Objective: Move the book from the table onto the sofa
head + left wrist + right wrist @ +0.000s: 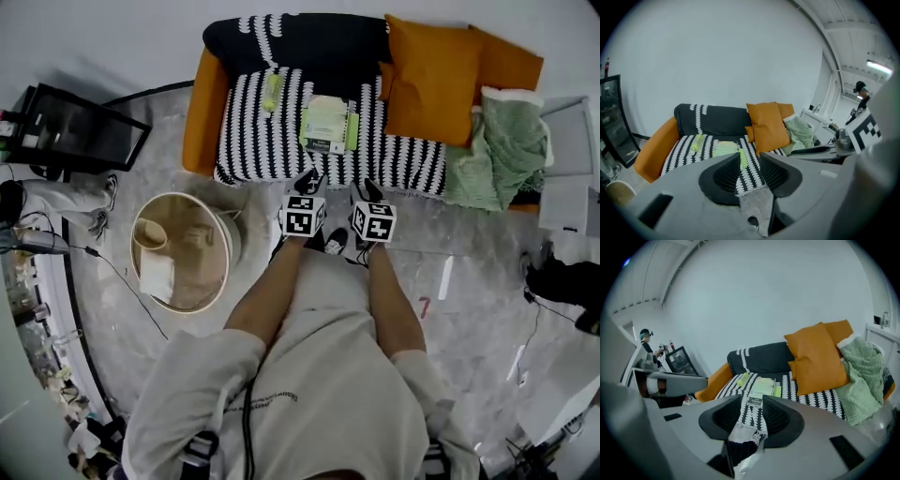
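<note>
On the sofa (pixel 253 141) the book (pixel 326 124) lay flat; the left gripper (pixel 309 179) or right gripper (pixel 367 190), jaws apart and empty, might nudge it off.

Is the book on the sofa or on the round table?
On the sofa: the book lies flat there, left of the orange cushions.

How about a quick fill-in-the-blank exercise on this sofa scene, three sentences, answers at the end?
1. On the sofa, the book lies on a black-and-____ striped throw.
2. The left claw and the right claw are both ____, with nothing between their jaws.
3. The two cushions beside the green blanket are ____.

Missing words: white; open; orange.
</note>
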Available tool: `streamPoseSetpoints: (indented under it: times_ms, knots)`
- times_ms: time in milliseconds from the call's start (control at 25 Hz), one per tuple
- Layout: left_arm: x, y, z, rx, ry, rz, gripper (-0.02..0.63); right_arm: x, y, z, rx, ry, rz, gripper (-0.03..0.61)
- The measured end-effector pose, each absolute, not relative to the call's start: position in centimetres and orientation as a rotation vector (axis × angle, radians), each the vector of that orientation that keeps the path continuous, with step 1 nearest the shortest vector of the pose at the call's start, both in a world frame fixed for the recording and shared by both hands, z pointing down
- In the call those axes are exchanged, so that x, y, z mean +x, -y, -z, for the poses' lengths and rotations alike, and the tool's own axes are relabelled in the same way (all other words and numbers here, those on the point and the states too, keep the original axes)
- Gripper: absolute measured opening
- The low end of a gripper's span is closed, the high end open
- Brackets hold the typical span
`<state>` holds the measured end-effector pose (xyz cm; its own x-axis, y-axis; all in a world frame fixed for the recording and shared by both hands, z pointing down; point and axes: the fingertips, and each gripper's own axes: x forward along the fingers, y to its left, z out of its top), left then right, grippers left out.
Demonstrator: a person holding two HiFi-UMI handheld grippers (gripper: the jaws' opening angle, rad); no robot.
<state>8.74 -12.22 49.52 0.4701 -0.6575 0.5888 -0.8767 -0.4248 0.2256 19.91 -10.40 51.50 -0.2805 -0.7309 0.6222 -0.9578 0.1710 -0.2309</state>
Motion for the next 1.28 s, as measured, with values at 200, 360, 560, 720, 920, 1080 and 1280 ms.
streamPoseSetpoints:
  times_ms: [200,360,560,720,920,1080,1280]
  knots:
    - [6.8,10.4,-50.2,2.179,1.297,-0.598,0.05,18.2,7.9,-52.6,1.476,2.091,-0.774,0.082]
    - [6.4,10.1,-50.3,2.188,1.29,-0.569,0.009,18.4,7.6,-53.1,1.467,2.094,-0.81,0.027]
    - [5.3,8.8,-51.6,2.103,1.281,-0.553,0.009,19.4,7.4,-52.0,1.567,2.109,-0.848,0.008]
    - [4.8,9.2,-51.2,2.078,1.306,-0.508,0.009,19.9,7.1,-51.6,1.592,2.102,-0.803,0.006]
    - [5.5,9.0,-51.4,2.107,1.295,-0.546,0.009,21.4,7.0,-51.0,1.642,2.088,-0.769,0.006]
    - [5.8,9.2,-51.2,2.124,1.281,-0.551,0.009,21.8,7.0,-51.2,1.641,2.077,-0.771,0.006]
    - [5.6,9.3,-51.5,2.117,1.282,-0.558,0.009,21.7,7.1,-51.4,1.634,2.075,-0.778,0.006]
